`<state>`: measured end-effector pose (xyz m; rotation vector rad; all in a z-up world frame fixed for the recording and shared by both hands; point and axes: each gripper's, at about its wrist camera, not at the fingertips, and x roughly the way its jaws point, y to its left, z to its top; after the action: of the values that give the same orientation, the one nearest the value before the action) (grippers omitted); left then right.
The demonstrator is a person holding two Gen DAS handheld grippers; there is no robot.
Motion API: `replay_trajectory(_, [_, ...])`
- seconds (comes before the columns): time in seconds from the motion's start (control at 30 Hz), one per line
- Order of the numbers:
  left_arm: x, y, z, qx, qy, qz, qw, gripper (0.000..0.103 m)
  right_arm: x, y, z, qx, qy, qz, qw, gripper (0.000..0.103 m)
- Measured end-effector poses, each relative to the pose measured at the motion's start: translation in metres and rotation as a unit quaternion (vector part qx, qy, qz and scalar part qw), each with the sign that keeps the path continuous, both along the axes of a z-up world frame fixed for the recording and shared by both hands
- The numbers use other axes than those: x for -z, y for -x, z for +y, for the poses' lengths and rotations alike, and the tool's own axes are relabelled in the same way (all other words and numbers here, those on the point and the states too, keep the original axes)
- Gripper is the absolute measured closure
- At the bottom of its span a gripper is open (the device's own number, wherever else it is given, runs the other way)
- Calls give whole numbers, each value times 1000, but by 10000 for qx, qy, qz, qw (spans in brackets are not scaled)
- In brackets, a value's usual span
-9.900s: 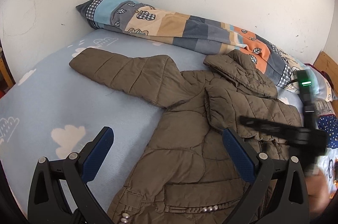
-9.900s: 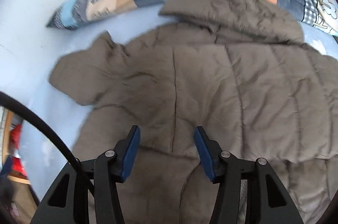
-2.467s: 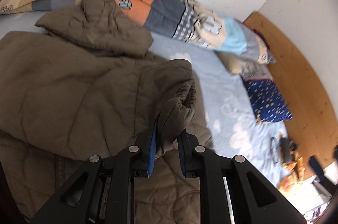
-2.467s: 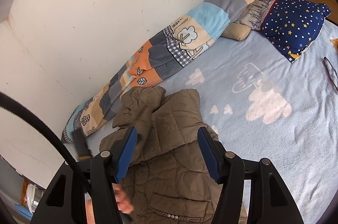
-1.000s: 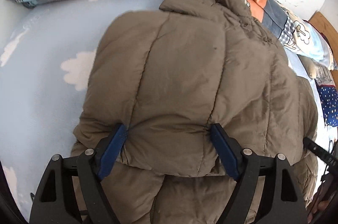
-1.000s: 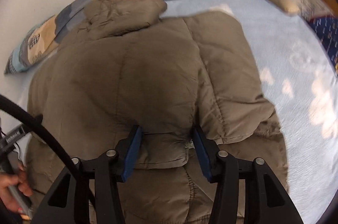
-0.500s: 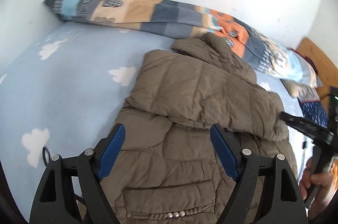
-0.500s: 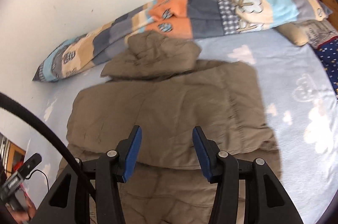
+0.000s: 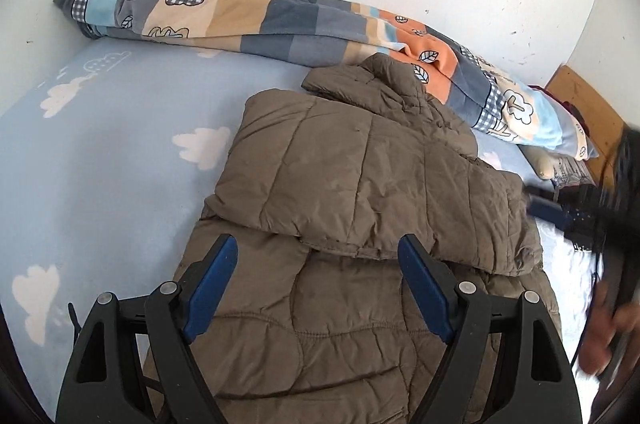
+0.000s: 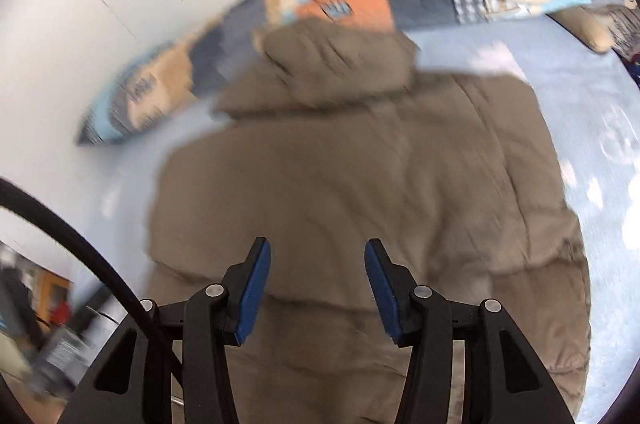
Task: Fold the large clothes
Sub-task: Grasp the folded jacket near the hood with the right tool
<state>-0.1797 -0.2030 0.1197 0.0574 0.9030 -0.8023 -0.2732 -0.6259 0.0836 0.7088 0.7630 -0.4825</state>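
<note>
A brown quilted jacket (image 9: 360,191) lies on the blue bed (image 9: 100,159), both sleeves folded across its chest and the hood (image 9: 368,83) toward the wall. My left gripper (image 9: 316,256) hovers open above the lower edge of the folded sleeves, nothing between its blue pads. In the blurred right wrist view the same jacket (image 10: 360,175) fills the middle, and my right gripper (image 10: 316,264) hangs open over it, gripping nothing. The right gripper also shows as a dark blur (image 9: 560,212) at the right edge of the left wrist view, with a hand (image 9: 604,336) below it.
A long patchwork quilt roll (image 9: 280,19) lies along the white wall behind the hood. Pillows (image 9: 560,167) and a wooden headboard (image 9: 584,107) are at the far right. The sheet with white clouds lies bare to the jacket's left. A black cable (image 10: 80,244) curves past on the left.
Both grippers have lifted and drawn back from the jacket, which now looks smaller in both views. The folded sleeves stay where they lay. The right wrist view has become blurred.
</note>
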Motion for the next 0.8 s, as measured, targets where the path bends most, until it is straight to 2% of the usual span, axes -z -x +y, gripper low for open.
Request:
replay_trajectory(0.1, [2, -5, 6, -54, 23, 20, 10000, 21, -14, -16, -24, 217, -619, -577, 9962, 49])
replay_trajectory(0.33, [-2, -8, 10, 20, 76, -121, 9999, 21, 6, -69, -75, 928, -1560, -797, 9802, 49])
replay_trajectory(0.6, [0, -14, 16, 87, 123, -146, 9998, 21, 44, -110, -121, 1535, -1970, -591, 9665, 49])
replay_trajectory(0.8, [4, -20, 17, 75, 143, -82, 9998, 21, 76, -124, -129, 1940, -2381, -338, 9511, 49])
